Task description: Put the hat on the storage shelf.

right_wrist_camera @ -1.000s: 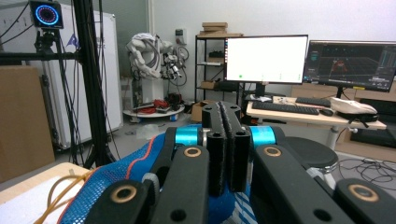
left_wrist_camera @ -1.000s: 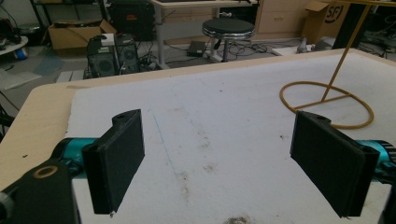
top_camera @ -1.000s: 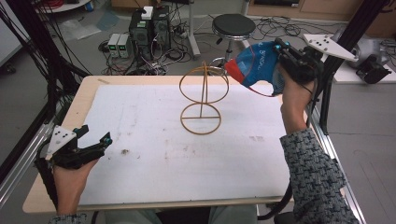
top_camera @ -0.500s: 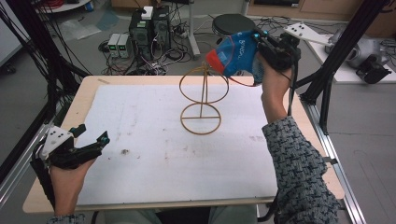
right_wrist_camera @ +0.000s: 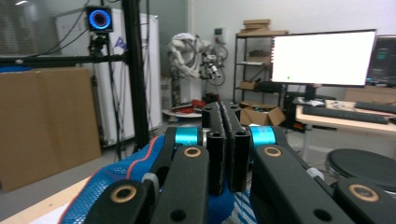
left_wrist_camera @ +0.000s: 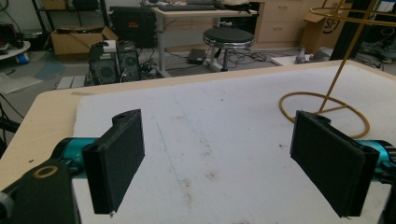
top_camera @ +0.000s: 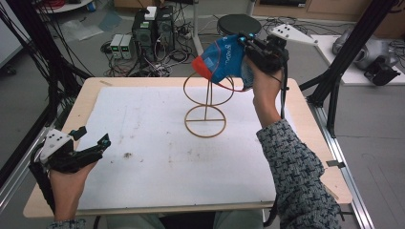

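Right gripper (top_camera: 248, 47): jaws pressed together, pinching the blue-and-red mesh bag (top_camera: 220, 61). Bag hangs to the gripper's left, in the air over the top ring of the gold wire stand (top_camera: 206, 106). Left gripper (top_camera: 90, 143): jaws wide, nothing between them, low at the table's near left edge. Surface: white mat (top_camera: 157, 157) on wooden table (top_camera: 86, 95). Round stool (top_camera: 239, 23) and computer towers (top_camera: 153, 28) on the floor behind.

From my seat, the blue mesh bag (top_camera: 224, 61) covers part of the gold wire stand's (top_camera: 205, 121) top ring, and I can't tell whether the two touch. In the right gripper view the bag (right_wrist_camera: 112, 186) is cut off by the bottom edge, and the closed jaws hide the pinched cloth. The left gripper view crops the stand (left_wrist_camera: 327, 109) at the top.
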### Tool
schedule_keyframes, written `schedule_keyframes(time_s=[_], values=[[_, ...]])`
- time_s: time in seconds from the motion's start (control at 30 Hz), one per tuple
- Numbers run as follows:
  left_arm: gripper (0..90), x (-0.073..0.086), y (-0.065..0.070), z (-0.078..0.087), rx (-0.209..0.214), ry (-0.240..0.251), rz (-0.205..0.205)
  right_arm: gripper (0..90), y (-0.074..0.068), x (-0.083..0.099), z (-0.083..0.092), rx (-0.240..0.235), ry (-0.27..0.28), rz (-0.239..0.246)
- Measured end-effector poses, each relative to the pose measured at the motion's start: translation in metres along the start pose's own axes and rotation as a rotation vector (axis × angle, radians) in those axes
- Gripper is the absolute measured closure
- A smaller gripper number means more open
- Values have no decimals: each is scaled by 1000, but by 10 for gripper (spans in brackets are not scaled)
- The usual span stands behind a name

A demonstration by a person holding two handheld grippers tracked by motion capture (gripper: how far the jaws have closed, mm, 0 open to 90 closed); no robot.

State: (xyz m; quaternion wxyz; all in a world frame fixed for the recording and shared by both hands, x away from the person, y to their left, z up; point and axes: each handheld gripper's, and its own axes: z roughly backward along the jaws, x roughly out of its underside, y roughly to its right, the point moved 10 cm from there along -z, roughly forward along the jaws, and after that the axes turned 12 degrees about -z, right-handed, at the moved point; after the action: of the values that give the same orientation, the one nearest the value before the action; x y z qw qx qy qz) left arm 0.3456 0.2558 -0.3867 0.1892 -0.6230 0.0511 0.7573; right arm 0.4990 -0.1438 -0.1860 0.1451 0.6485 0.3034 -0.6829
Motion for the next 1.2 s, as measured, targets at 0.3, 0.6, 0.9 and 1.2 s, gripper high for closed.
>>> schedule_keyframes(time_s=[0.3,0.6,0.9,1.2], values=[[181,0,2,-1,7,-3,-1,891,-27,14,-4,-67,-60,37],[180,-2,2,0,7,6,0,891,-38,32,-10,-73,-119,61],[180,0,2,-1,8,-2,-2,891,-40,54,-10,-82,-154,59],[181,-1,3,-1,12,-2,-4,891,-50,62,-12,-113,-154,30]])
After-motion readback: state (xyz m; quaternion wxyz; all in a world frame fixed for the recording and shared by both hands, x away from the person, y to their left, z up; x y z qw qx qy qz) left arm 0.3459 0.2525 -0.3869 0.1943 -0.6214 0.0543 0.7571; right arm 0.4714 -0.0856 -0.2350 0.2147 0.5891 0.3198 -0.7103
